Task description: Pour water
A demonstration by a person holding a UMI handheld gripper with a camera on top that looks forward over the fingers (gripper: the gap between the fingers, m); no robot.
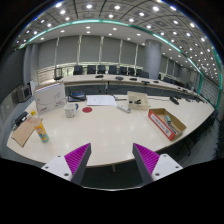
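My gripper [111, 150] is held high over the near edge of a large pale table [110, 130]. It is open, with nothing between its purple pads [74, 158]. Far ahead to the left a small yellowish bottle [41, 131] stands upright on the table. A pale cup [70, 111] stands further back, with a small red disc [87, 110] lying just right of it. All of these are well beyond the fingers.
An orange-red box [166, 123] lies on the right of the table and a cardboard box [137, 100] stands behind it. A white monitor [49, 97] and papers [100, 100] are at the back, and a brown flat object [22, 132] at the far left. Chairs line the far side.
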